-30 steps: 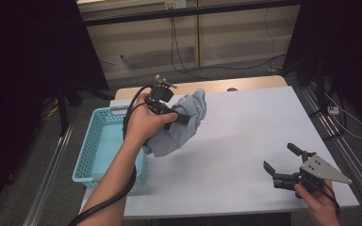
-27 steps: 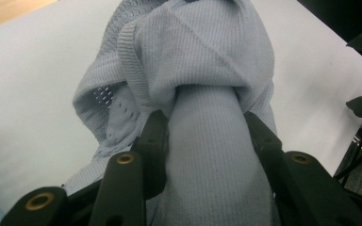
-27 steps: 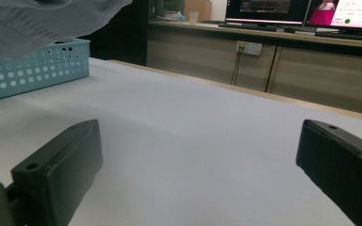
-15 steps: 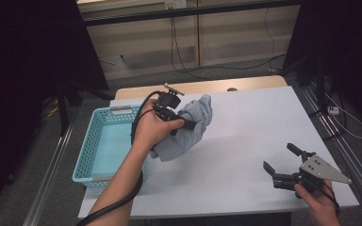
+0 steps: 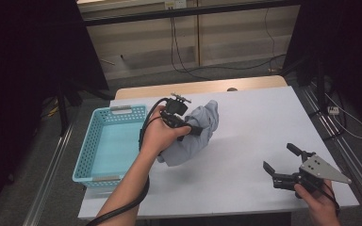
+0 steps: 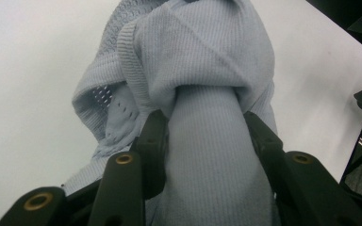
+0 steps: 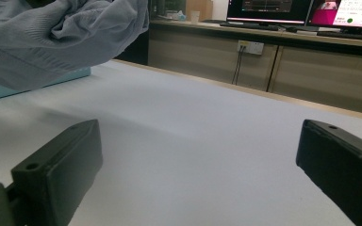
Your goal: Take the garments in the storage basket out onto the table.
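Left gripper view: pale blue knitted garment (image 6: 207, 94), bunched fold clamped between left gripper (image 6: 207, 136) jaws. Right gripper (image 7: 198, 165) jaws released, well apart, over white surface (image 7: 193, 132).

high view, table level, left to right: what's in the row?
Blue perforated basket → left tool, clamped on the grey knit garment → bare white tabletop → right tool, jaws apart and holding nothing.
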A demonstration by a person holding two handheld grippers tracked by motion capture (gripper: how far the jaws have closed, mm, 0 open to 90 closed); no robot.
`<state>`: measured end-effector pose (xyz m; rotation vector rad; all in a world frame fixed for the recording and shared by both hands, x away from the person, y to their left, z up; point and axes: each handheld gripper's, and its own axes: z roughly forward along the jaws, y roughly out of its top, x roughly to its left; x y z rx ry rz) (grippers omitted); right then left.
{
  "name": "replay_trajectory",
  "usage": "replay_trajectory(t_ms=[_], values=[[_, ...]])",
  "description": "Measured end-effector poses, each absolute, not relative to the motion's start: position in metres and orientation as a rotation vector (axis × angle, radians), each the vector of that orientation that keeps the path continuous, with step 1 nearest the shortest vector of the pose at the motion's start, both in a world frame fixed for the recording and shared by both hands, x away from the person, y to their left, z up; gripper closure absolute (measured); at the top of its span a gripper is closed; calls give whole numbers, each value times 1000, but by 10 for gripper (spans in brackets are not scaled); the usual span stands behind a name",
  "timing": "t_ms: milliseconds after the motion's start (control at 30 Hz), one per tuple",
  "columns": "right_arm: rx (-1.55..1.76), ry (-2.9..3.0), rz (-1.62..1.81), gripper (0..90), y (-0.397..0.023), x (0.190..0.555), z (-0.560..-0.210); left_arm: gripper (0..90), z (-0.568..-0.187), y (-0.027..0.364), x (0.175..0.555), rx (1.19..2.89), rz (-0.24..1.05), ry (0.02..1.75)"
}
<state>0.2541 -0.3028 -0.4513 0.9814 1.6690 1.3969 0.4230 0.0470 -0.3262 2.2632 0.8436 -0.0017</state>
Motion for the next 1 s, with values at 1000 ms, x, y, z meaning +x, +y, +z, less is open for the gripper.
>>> replay_trajectory(t_ms=[1000], values=[[982,1681,1394,7,-302,254,-452,649,-368,45,412,2189,-31,844]])
